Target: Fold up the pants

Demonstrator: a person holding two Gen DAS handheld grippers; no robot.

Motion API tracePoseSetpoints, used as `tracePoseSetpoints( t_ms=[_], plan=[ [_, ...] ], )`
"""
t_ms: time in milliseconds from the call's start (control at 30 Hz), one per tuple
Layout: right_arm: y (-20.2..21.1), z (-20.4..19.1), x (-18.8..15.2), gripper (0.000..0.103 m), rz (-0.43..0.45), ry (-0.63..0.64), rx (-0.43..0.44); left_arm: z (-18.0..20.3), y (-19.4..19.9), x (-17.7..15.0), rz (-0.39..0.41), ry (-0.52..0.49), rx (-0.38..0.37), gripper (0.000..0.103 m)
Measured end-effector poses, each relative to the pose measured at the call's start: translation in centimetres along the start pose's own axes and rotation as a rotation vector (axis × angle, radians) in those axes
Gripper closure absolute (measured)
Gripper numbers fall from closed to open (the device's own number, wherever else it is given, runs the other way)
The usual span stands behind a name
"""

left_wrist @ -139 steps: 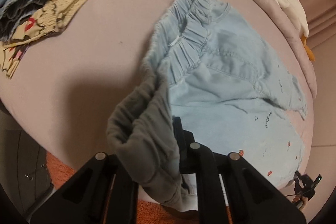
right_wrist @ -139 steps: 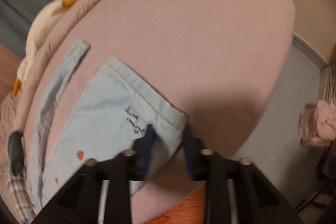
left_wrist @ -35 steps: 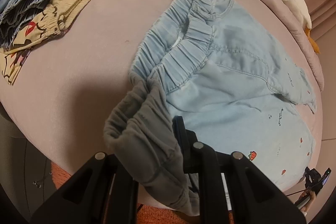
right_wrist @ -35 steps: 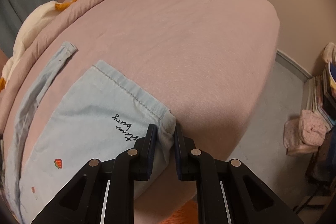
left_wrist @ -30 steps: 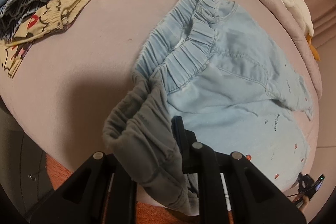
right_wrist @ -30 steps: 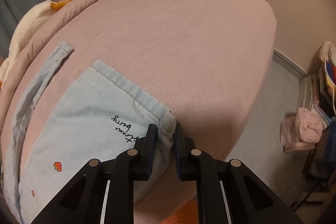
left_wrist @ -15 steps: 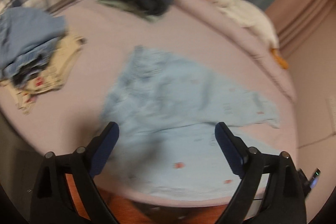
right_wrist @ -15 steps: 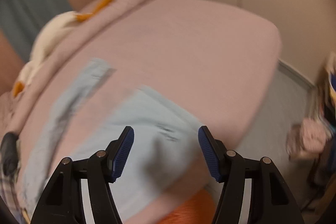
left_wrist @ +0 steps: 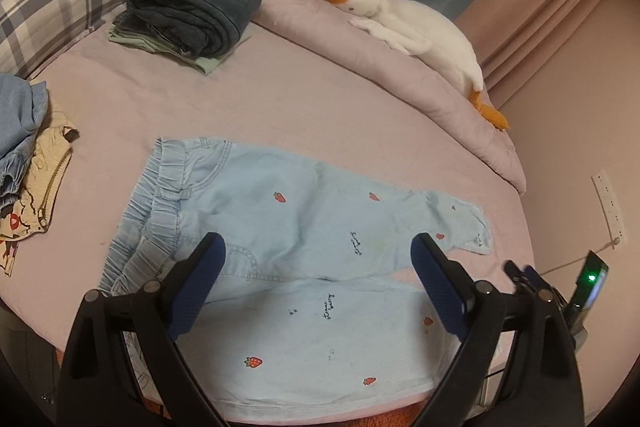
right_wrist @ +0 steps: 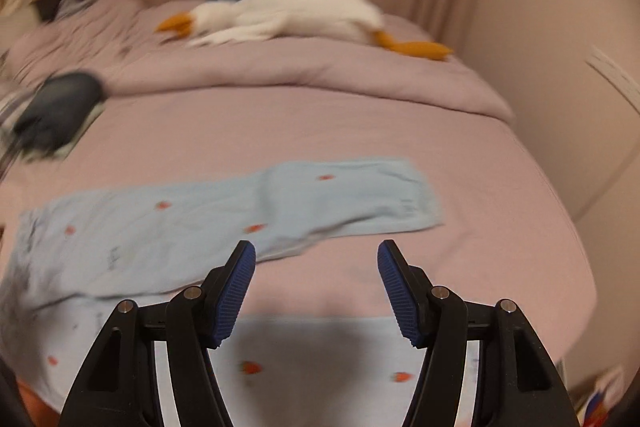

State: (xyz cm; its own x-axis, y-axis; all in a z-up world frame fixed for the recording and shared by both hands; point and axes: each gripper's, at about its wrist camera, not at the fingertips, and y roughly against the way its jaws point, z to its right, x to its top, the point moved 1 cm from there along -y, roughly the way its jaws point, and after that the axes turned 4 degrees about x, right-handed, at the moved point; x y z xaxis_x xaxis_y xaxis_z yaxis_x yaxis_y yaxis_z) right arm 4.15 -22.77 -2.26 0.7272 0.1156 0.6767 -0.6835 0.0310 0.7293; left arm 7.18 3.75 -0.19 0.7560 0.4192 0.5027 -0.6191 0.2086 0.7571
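Left gripper wide (empty), pants near bed edge

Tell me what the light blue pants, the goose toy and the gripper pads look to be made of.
Light blue pants: thin, soft denim-like cotton, matte, judging by the gathered waistband, topstitched seams and soft wrinkles. Goose toy: white plush, fuzzy, with orange fabric beak and feet. Left gripper pads: blue, likely rubber; the ribbed texture shows on the right gripper.

Left gripper: hovering, jaws gaping wide, holding nothing. Right gripper: hovering, jaws likewise spread, empty.
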Motion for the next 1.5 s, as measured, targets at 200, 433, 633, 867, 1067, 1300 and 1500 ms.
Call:
tracePoseSetpoints(
  t_ms=[200, 433, 633, 867, 1067, 1300, 1500],
  plan=[
    [1.2, -1.6, -1.4, 0.040, -0.004, 0.020, 0.062, 0.2, 0.6, -0.8, 0.009, -0.036, 0.018, 0.008],
    [4.2, 1.0, -3.9, 0.040, 0.017, -0.121, 0.114, 1.4, 1.8, -2.8, 0.022, -0.123, -0.010, 0.008],
    [7.4, 1.5, -5.2, 0.040, 0.071, -0.126, 0.063, 2.3, 3.8, -4.8, 0.044, -0.181, -0.057, 0.008],
    [10.8, 1.6, -4.5, 0.040, 0.126, -0.191, 0.264, 3.1, 6.2, -6.6, 0.050, -0.204, -0.116, 0.008],
    [14.7, 0.9, -2.6, 0.040, 0.206, -0.159, 0.382, 5.1, 9.4, -6.9, 0.133, -0.260, -0.092, 0.008],
    [16.9, -0.1, -0.2, 0.039, 0.305, -0.104, 0.430, 7.3, 12.1, -7.3, 0.245, -0.334, 0.002, 0.008],
    [16.5, -0.4, 1.6, 0.034, 0.326, -0.113, 0.452, 8.6, 11.8, -6.3, 0.277, -0.387, 0.072, 0.008]
  ],
)
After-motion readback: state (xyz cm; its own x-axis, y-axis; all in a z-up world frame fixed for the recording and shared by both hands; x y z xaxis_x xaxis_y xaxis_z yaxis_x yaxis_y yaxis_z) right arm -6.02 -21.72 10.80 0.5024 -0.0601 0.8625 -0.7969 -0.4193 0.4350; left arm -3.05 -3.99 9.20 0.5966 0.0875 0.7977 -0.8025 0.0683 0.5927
